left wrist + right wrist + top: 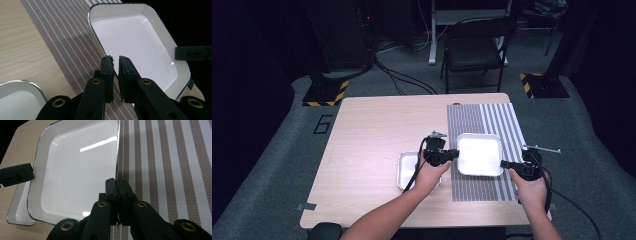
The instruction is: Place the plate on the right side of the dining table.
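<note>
"6" on the floor [323, 124]

In the high view the left hand [431, 172] and its left gripper [451, 155] cover much of the smaller tray [404, 170], so its right rim cannot be made out. In the left gripper view that tray is cut off by the bottom and left edges, leaving one corner, and the jaws hide the near rim of the white tray [140, 42]. In the right gripper view the right gripper [117, 185] covers the stretch of rim it clamps, and the placemat [170, 165] runs off the top and right edges.

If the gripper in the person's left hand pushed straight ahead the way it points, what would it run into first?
The left gripper is already clamped on the near rim of the white tray. Going straight on, it would push across that tray, probably toward the right gripper at the opposite rim.
</note>
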